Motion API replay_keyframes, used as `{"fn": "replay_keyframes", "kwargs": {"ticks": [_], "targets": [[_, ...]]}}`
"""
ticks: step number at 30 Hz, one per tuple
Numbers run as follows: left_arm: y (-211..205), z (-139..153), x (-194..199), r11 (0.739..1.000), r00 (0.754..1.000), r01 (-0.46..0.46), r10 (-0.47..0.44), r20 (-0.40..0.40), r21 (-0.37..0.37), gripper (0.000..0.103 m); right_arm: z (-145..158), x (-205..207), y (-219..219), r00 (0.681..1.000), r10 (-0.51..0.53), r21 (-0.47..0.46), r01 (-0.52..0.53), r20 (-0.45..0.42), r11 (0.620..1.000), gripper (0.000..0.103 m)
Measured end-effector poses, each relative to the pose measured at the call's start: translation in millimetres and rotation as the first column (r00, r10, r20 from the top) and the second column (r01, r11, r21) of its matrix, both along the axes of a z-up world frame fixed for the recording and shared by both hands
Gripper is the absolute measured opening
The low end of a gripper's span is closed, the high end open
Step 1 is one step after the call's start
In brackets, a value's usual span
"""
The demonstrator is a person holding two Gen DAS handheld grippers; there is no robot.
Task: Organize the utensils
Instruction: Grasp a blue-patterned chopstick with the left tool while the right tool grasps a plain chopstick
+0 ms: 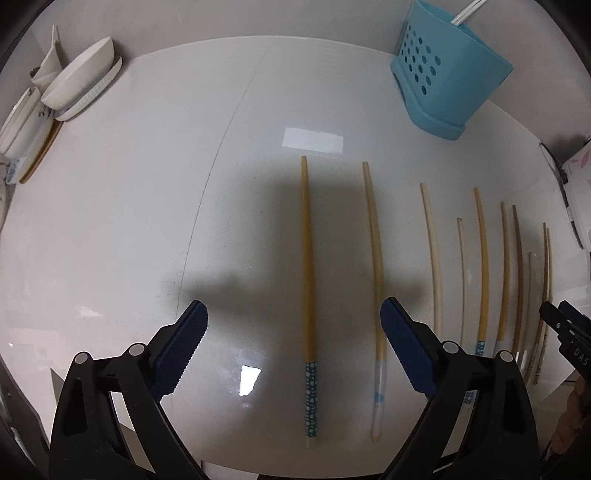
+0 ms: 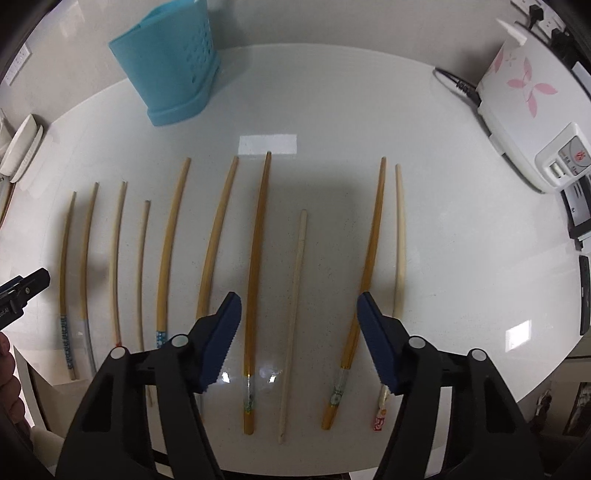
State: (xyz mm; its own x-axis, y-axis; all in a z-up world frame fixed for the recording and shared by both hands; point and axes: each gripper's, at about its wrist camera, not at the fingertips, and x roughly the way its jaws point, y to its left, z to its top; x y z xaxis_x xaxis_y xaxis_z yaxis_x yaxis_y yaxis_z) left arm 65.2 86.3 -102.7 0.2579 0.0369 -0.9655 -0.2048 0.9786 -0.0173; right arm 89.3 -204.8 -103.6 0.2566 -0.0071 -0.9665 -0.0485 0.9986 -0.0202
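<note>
Progress: barely begun, by my read. Row of bamboo/wood chopsticks (image 2: 258, 258) lay side by side on the white glossy tabletop (image 1: 110, 240); none seen inside the blue perforated plastic utensil holder (image 2: 173, 70), which stood upright well ahead of both tools. All sticks left to sort/stow.

Your L gripper (image 1: 293, 349) was spread wide, nothing pinched. Blue-dotted-handle bamboo chopstick (image 1: 308, 277) ran between its jaws, untouched; clear-tipped one (image 1: 376, 277) lay just inside the R pad.

Your R gripper (image 2: 299, 341) was spread, narrower than L, pinching nothing. Btwn its jaws: amber lacquered chopstick (image 2: 256, 258) and pale plain wooden chopstick (image 2: 297, 295); the brown pair (image 2: 369, 258) passed under/behind the R pad, contact unclear.

Hard to read: holder interior not visible from either cam. White cable or straw-like thing (image 1: 467, 11) above the holder rim was cut off. Lower ends of several sticks were hidden behind the jaws. Stacked white dishes (image 1: 74, 85) at far L edge were distorted. White appliance w/ pink flower print (image 2: 517, 92) was partly cropped.
</note>
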Motion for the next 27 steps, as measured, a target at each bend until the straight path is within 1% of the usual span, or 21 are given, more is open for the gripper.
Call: {"fn": "replay_keyframes", "kwargs": {"ticks": [2,5,9,11,15,17,19,22,24,25,26,27], "targets": [[2,-9,1,1.0,1.0,0.006,-0.005,-0.018,0.023,0.089,-9,2,1,1.0,-0.004,-0.004,0.003,-0.023,1.0,0.055],[5,-20,2,1.0,0.999,0.005,-0.004,-0.039,0.015,0.087,-19,4,3,0.998,0.004,-0.012,-0.004,-0.06,1.0,0.046],[7,-30,3,1.0,0.998,0.007,-0.006,-0.059,0.018,0.085,-30,7,2,0.995,-0.006,-0.013,0.005,-0.103,1.0,0.04],[8,-33,3,0.999,0.998,0.003,-0.001,-0.061,0.036,0.083,-33,9,2,0.994,-0.01,-0.013,0.009,-0.113,1.0,0.034],[9,-39,5,1.0,0.997,0.012,-0.01,-0.074,0.022,0.079,-35,14,2,0.993,-0.01,-0.024,0.007,-0.118,1.0,0.028],[9,-40,7,1.0,0.997,0.017,-0.016,-0.077,0.011,0.075,-36,15,3,0.992,-0.007,-0.025,0.004,-0.124,1.0,0.023],[8,-41,9,1.0,0.997,0.021,-0.02,-0.08,0.007,0.072,-36,17,5,0.992,-0.008,-0.026,0.004,-0.129,1.0,0.019],[1,-39,15,0.999,0.996,0.033,-0.032,-0.087,0.009,0.066,-35,18,4,0.99,-0.012,-0.025,0.008,-0.138,1.0,0.016],[0,-38,19,0.999,0.995,0.031,-0.03,-0.099,0.007,0.06,-35,20,5,0.99,-0.008,-0.024,0.004,-0.144,1.0,0.014],[-2,-38,19,0.999,0.994,0.037,-0.036,-0.106,0.006,0.055,-35,21,6,0.989,-0.008,-0.024,0.005,-0.147,1.0,0.01],[-6,-34,20,0.999,0.992,0.042,-0.041,-0.116,0.008,0.049,-36,22,5,0.989,-0.013,-0.025,0.009,-0.15,1.0,0.005],[-12,-25,24,0.999,0.991,0.044,-0.043,-0.127,0.007,0.045,-36,24,4,0.988,-0.018,-0.026,0.014,-0.153,1.0,0.004]]}}
